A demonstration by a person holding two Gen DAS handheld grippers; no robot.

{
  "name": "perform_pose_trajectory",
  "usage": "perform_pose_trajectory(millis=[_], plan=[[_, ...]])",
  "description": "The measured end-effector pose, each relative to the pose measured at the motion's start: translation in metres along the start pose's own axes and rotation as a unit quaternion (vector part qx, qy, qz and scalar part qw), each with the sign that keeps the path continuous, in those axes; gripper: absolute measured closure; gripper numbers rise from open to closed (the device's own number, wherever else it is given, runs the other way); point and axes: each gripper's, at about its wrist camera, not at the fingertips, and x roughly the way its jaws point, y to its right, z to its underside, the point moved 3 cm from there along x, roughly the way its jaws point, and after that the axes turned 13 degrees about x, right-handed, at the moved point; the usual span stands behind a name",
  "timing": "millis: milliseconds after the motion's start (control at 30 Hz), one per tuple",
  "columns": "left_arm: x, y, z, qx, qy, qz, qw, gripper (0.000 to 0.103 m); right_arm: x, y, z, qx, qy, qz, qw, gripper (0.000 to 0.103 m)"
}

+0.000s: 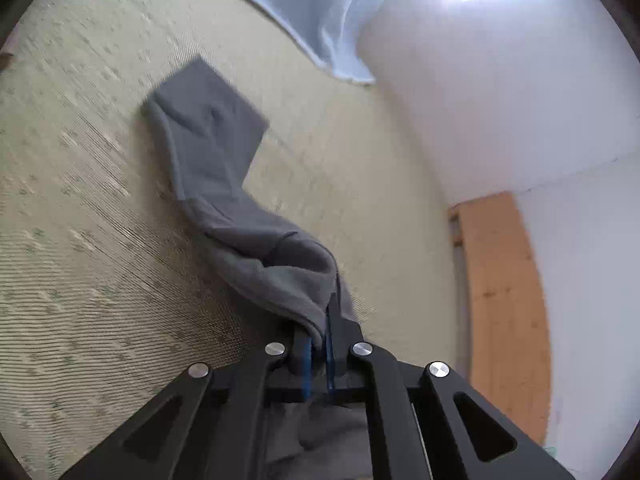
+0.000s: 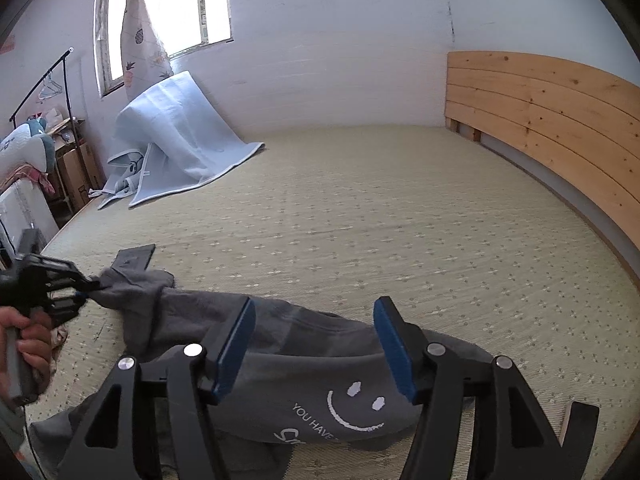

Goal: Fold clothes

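- The left claw [image 1: 318, 344] is closed tight on a bunched fold of the grey garment [image 1: 224, 168]; its blue pads [image 1: 306, 364] pinch the cloth with almost no gap between them.
- Seen from the right wrist view, that left claw [image 2: 86, 282] is held by a hand [image 2: 28, 344] at the left edge, and the cloth trails from its tip onto the bed.
- The right claw [image 2: 314, 344] stands wide open and holds nothing; its two blue fingers [image 2: 236, 344] sit either side of the garment's body, above the cloth.
- The grey garment [image 2: 280, 360] lies stretched across the near part of the bed, with a white smiley face [image 2: 356, 408] and white lettering showing between the right claw's fingers.
- From the left claw the cloth runs away in a long strip, its far end lying flat on the mat.
- The bed carries a pale green woven mat [image 2: 380, 220].
- A light blue blanket [image 2: 180, 136] leans against the wall at the far corner.
- A wooden headboard [image 2: 552, 120] stands along the right side.
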Motion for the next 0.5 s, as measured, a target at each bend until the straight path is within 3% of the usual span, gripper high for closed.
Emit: perform_pose_trajectory(millis=[267,500], plan=[[-0.112,-0.026,-0.007,0.003,0.06,0.01,0.9981,0.101,0.002,-0.015,0.001,-0.001,-0.002,-0.016,1.0,0.038],[-0.179,-0.078,0.02,-0.024,0.1,-0.046,0.9937,0.102,0.01,-0.037,0.002,-0.004,-0.007,-0.036,0.999,0.038]])
